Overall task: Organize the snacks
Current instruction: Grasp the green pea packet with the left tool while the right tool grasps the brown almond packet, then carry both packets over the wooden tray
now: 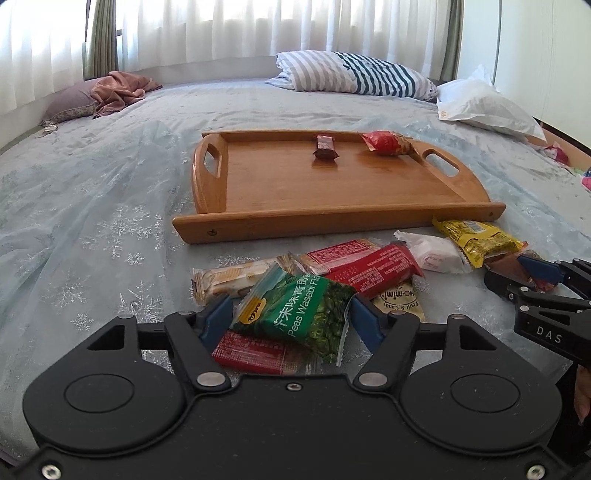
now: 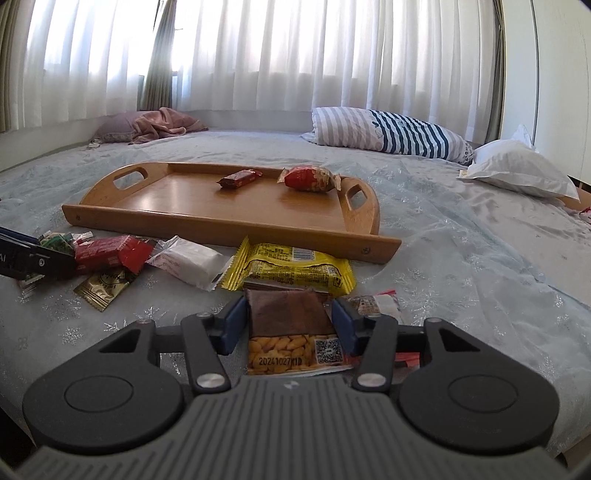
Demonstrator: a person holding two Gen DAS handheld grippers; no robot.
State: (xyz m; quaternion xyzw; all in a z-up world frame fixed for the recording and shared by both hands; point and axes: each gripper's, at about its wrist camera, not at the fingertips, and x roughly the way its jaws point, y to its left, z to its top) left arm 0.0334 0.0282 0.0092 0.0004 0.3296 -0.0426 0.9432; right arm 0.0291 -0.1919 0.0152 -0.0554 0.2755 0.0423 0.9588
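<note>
left gripper (image 1: 291,317): my fingers sit on both sides of the green wasabi peas pack (image 1: 295,314), blue pads at its edges; can't tell if they actually press it.
right gripper (image 2: 290,325): my fingers straddle a brown peanut pack (image 2: 291,328), pads right against its sides (looks like a grip).
tray (image 1: 332,218): wooden, on the bed (image 1: 92,206), just beyond the snack pile.
on tray: dark chocolate bar (image 1: 325,147) mid-back, red-and-tan snack bag (image 1: 388,143) at the far right corner by the handle.
loose pile: on the bed before the tray – red packs (image 1: 365,266), white pack (image 1: 436,254), yellow pack (image 1: 476,240), cream bar (image 1: 229,277), gold candy sachet (image 2: 105,284).
background: striped pillow (image 1: 354,74), white pillow (image 1: 487,107), curtains (image 1: 258,29).
</note>
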